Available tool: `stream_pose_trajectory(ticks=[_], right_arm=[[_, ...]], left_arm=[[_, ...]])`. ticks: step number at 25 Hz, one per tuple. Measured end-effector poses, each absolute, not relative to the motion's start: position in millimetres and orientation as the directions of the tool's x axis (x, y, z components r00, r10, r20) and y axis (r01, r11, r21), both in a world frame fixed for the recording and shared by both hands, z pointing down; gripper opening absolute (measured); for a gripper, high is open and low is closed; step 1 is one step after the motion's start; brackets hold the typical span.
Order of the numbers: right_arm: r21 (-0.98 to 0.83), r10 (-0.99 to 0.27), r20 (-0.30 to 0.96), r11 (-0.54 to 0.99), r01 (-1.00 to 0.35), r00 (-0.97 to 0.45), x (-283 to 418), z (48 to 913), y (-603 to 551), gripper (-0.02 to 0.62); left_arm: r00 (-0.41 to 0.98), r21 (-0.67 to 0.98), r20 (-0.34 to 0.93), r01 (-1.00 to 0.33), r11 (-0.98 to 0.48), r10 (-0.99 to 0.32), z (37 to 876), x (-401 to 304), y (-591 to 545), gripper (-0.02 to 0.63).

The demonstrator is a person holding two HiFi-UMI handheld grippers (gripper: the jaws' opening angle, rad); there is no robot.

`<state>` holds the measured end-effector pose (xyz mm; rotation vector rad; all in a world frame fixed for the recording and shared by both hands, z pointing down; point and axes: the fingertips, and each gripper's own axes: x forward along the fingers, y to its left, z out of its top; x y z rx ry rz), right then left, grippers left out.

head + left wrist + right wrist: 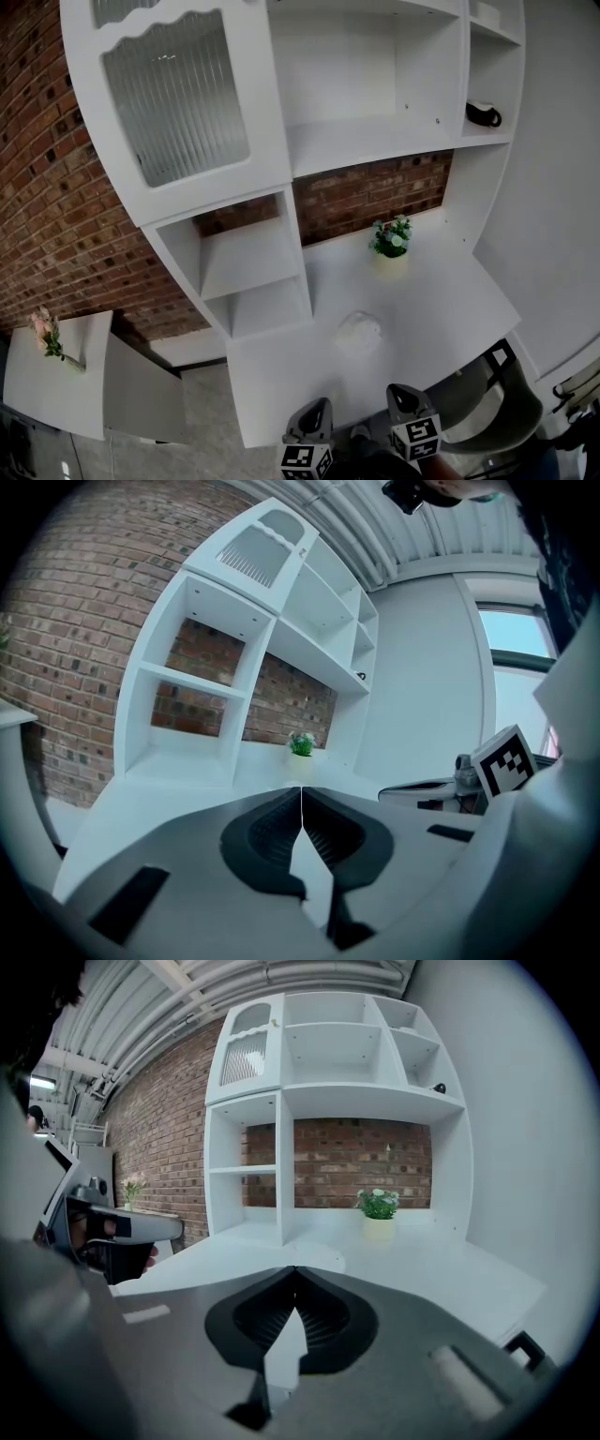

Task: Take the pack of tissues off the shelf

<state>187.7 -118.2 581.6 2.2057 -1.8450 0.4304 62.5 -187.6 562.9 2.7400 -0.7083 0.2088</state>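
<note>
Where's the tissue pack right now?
Head view: the tissue pack lies on the desk, centre-right, between the potted plant beyond it and the right gripper nearer the person.

Open desktop [450, 305], potted plant [391, 236] behind

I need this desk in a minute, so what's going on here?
A person holds a hand-held gripper in each hand at the front edge of a white desk. The left hand-held gripper and the right hand-held gripper are both shut and empty. A white pack of tissues lies on the desk top just ahead of them, untouched, with a small potted plant farther back.
</note>
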Motion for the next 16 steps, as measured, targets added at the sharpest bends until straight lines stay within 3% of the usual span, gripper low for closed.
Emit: stream_pose_trajectory(ticks=[16], right_arm=[[0.008,-0.910,0.383,-0.165,-0.986,0.155,190.4,593.1,-113.7,0.005]], left_arm=[[0.864,0.251,0.242,-0.494,-0.832,-0.441,572.4,67.4,-187.8,0.011]])
